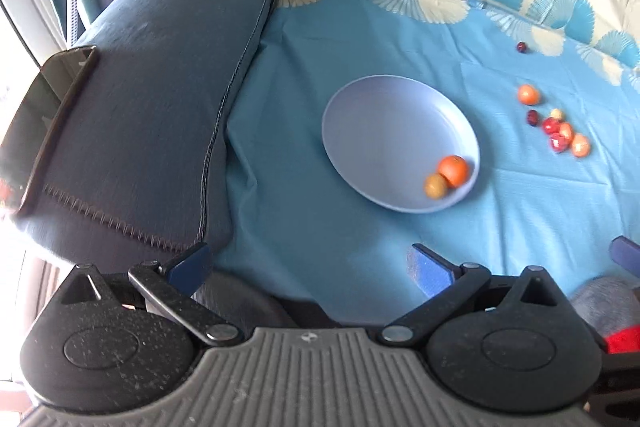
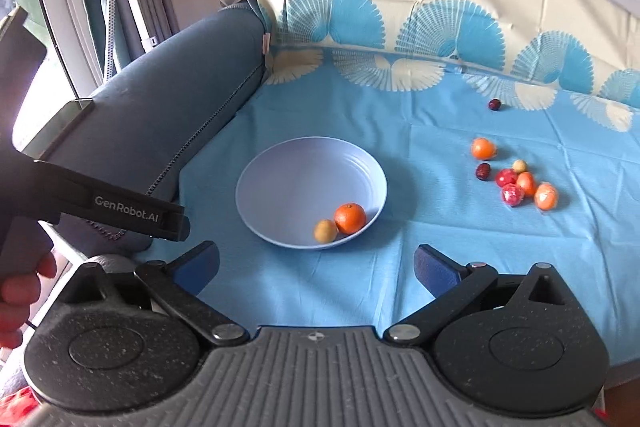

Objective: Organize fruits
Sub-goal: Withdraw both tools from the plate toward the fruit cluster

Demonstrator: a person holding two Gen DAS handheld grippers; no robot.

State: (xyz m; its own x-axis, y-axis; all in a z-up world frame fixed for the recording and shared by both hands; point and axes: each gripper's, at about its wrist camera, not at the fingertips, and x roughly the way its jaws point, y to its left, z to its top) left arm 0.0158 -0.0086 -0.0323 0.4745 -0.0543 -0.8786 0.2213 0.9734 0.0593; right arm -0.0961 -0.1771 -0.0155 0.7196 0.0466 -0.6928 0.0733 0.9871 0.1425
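1. On the blue cloth (image 2: pixel 320 291) sits a plate (image 2: pixel 280 183); it holds an orange (image 2: pixel 350 218) touching a small yellow fruit (image 2: pixel 325 230).
2. Right of the plate, apart from it, lies a fruit cluster (image 2: pixel 520 183), possibly wrapped pieces among them; one dark fruit (image 2: pixel 494 104) lies alone farther back.
3. Left gripper (image 1: pixel 310 263): jaws wide, nothing between.
4. Right gripper (image 2: pixel 316 263): jaws wide, nothing between.
5. A sofa arm (image 2: pixel 168 123) borders the cloth's left edge.

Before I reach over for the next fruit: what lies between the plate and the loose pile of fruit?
Only bare blue cloth between the plate and the fruit pile, clearest in the right wrist view.
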